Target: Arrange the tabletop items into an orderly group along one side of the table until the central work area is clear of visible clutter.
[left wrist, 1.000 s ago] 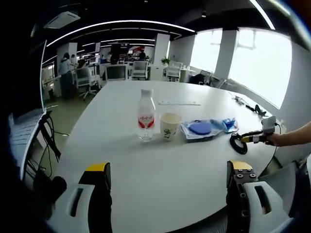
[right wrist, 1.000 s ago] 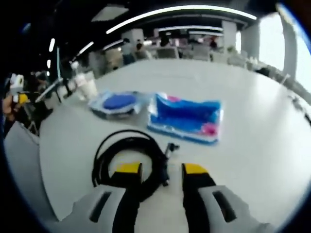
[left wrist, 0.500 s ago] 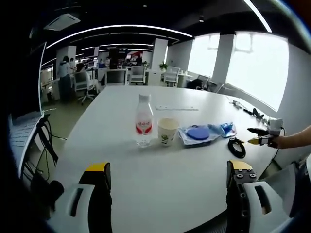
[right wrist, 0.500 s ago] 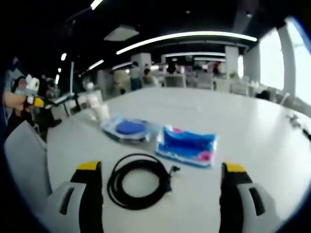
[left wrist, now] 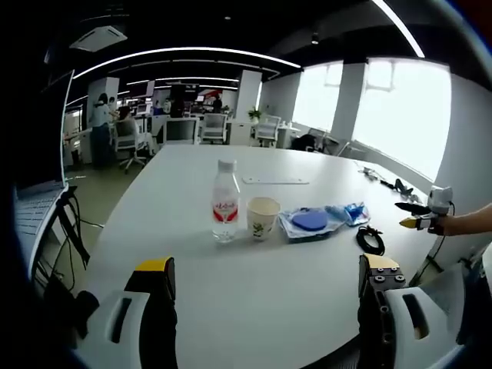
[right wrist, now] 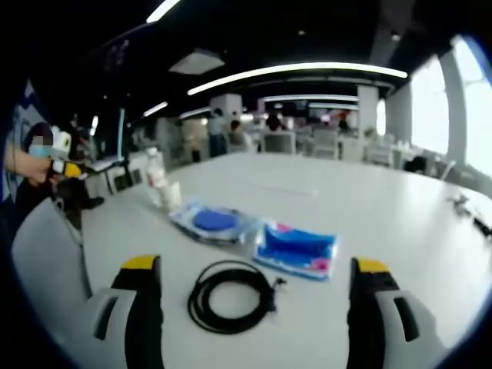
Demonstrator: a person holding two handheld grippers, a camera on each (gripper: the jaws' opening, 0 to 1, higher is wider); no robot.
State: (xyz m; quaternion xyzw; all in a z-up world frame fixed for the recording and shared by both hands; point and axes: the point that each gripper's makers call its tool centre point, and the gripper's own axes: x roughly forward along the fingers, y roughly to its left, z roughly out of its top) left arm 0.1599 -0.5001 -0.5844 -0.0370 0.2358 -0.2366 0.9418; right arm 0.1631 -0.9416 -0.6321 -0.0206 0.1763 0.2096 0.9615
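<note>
A row of items runs across the white table (left wrist: 192,292): a water bottle (left wrist: 225,209) with a red label, a paper cup (left wrist: 262,217), a blue round pad in a clear bag (left wrist: 310,222), a blue packet (left wrist: 350,211) and a coiled black cable (left wrist: 370,239). My left gripper (left wrist: 267,273) hangs open over the near table edge, well short of them. My right gripper (left wrist: 405,215), held by a hand at the far right, is open. In the right gripper view my right gripper (right wrist: 254,267) spans the cable (right wrist: 233,297) without touching it; the packet (right wrist: 296,250), pad (right wrist: 215,221), cup (right wrist: 171,197) and bottle (right wrist: 156,177) lie beyond.
A flat white strip (left wrist: 275,181) lies farther back on the table. Dark cords (left wrist: 388,183) sit near its right rim. A monitor (left wrist: 46,131) stands at the left. Office chairs (left wrist: 131,134) and people fill the room behind.
My right gripper went from nearly shut around the cable to wide open and drew back, leaving the cable on the table. The left gripper view shifted slightly back.
</note>
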